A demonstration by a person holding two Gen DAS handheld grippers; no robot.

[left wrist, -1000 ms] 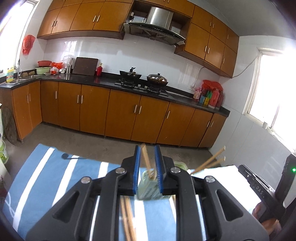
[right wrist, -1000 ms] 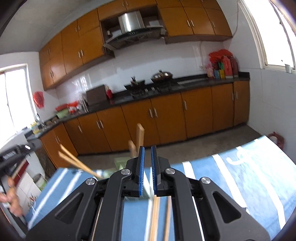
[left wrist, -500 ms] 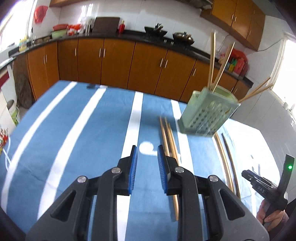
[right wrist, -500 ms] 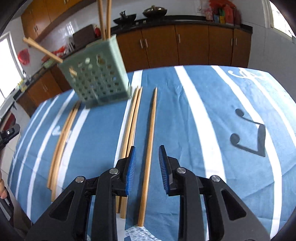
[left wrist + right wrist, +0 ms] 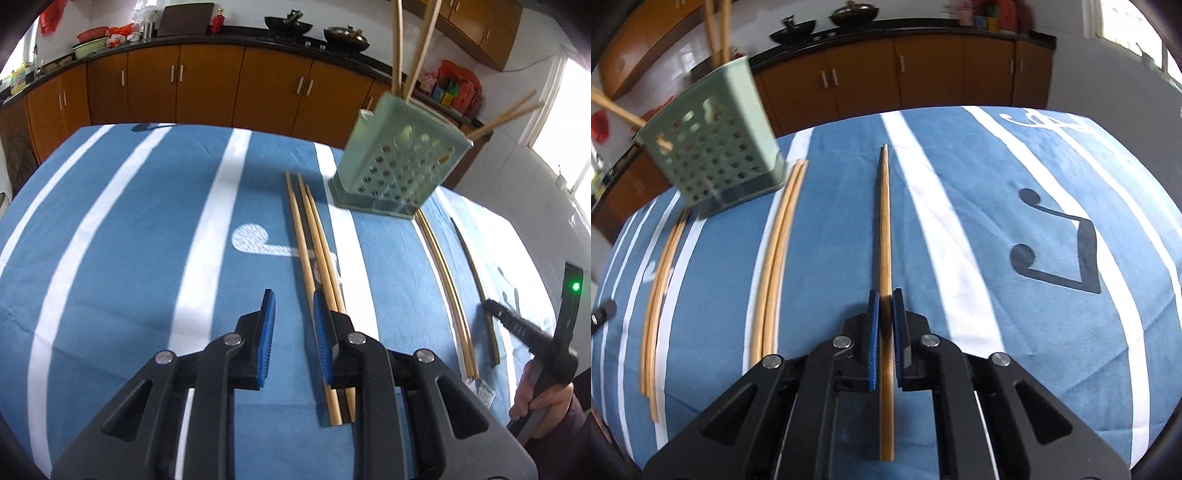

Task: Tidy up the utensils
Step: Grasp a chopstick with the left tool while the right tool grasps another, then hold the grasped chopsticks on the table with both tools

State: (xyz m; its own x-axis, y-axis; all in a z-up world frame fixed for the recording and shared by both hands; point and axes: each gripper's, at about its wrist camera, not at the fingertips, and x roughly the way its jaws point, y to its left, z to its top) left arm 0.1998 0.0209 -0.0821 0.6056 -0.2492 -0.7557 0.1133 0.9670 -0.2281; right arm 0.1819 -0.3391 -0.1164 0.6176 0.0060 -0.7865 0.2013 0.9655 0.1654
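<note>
Right gripper pinches one chopstick lengthwise near the table's front edge, bound for the basket; my left gripper hangs open beside three more.

Orange-brown base cabinets under a black countertop, white tiled wall, bright window at right.

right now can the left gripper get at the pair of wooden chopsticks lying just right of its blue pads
Probably yes. The left gripper is open and empty, and the pair of wooden chopsticks lies uncovered on the blue striped cloth beside its right pad; a small rightward shift should do.
</note>
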